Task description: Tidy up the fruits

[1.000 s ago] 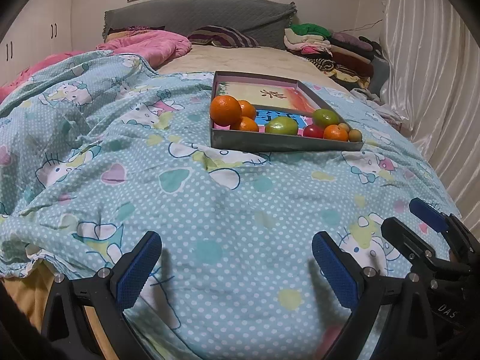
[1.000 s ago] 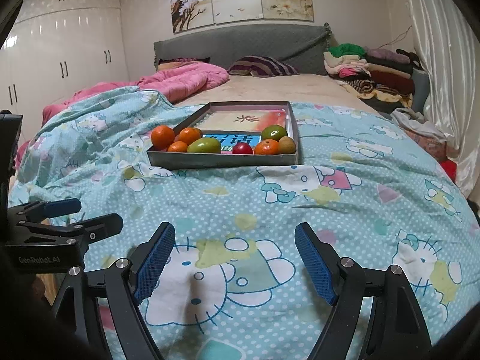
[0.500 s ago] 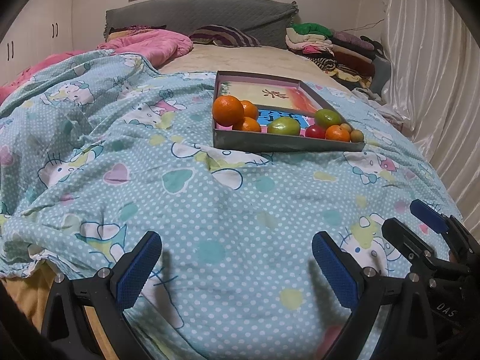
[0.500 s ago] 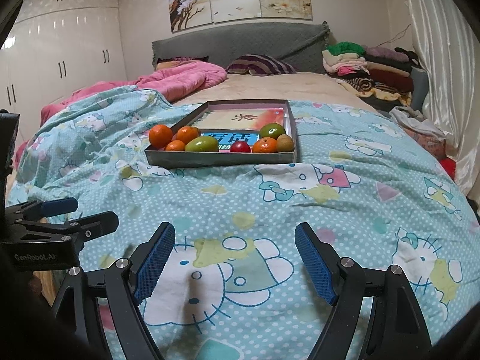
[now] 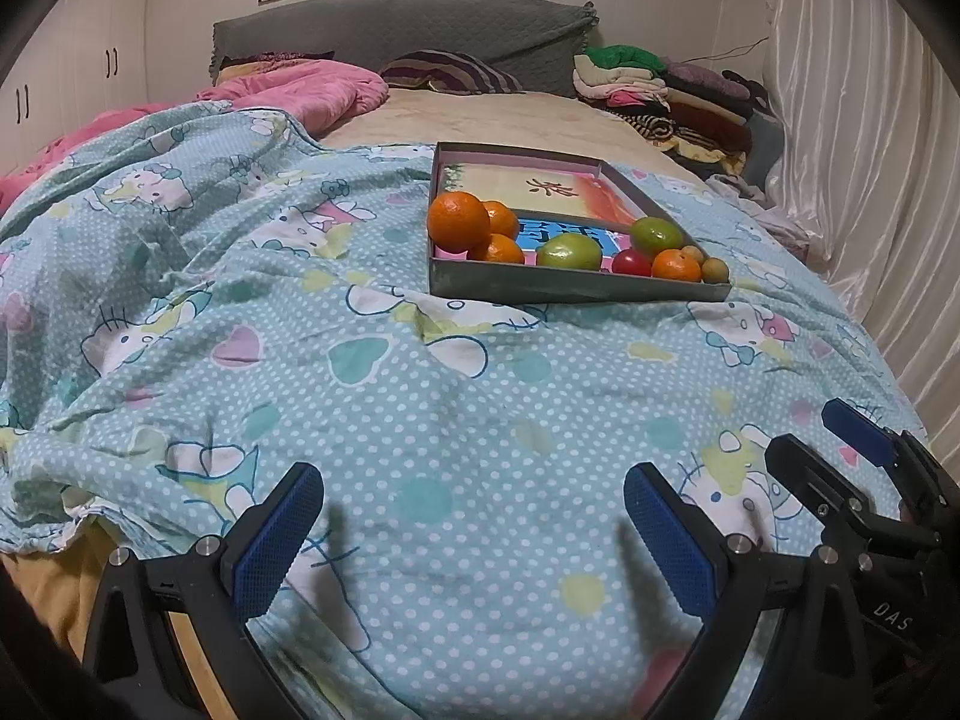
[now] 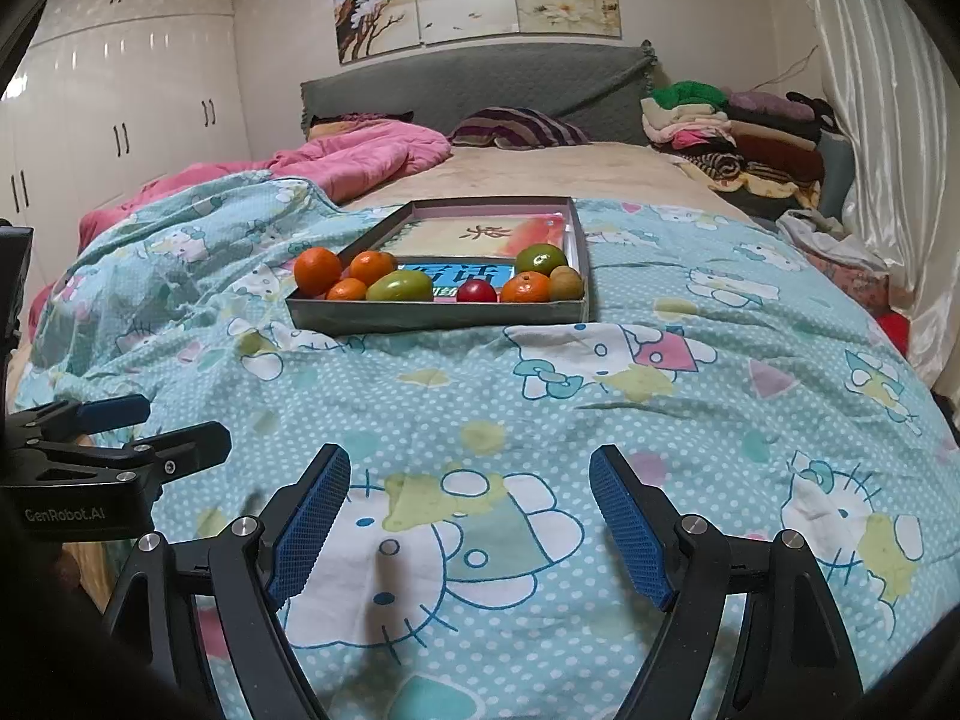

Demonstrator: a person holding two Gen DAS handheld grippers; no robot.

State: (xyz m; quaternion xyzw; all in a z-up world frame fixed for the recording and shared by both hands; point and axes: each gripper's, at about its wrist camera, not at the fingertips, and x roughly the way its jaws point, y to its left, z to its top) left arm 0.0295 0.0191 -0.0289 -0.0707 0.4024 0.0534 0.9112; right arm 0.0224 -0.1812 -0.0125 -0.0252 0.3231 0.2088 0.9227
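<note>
Hovering low over quilt (image 5: 420, 420): left gripper (image 5: 474, 531) and right gripper (image 6: 468, 516), jaws wide, empty. Sitting ahead in tray (image 6: 432, 315): oranges (image 6: 317, 270), green fruit (image 6: 399, 287), likely firm, smooth, rolling easily; gripping across widest part.

Matt cotton quilt (image 6: 660, 396), glossy fruits (image 6: 399, 287), satin curtain (image 5: 870, 138)

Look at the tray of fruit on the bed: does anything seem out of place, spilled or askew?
Nothing has spilled. All the fruit sits bunched along the near edge of the shallow tray, oranges left, leaving the far half bare. The blanket underneath is rumpled.
</note>
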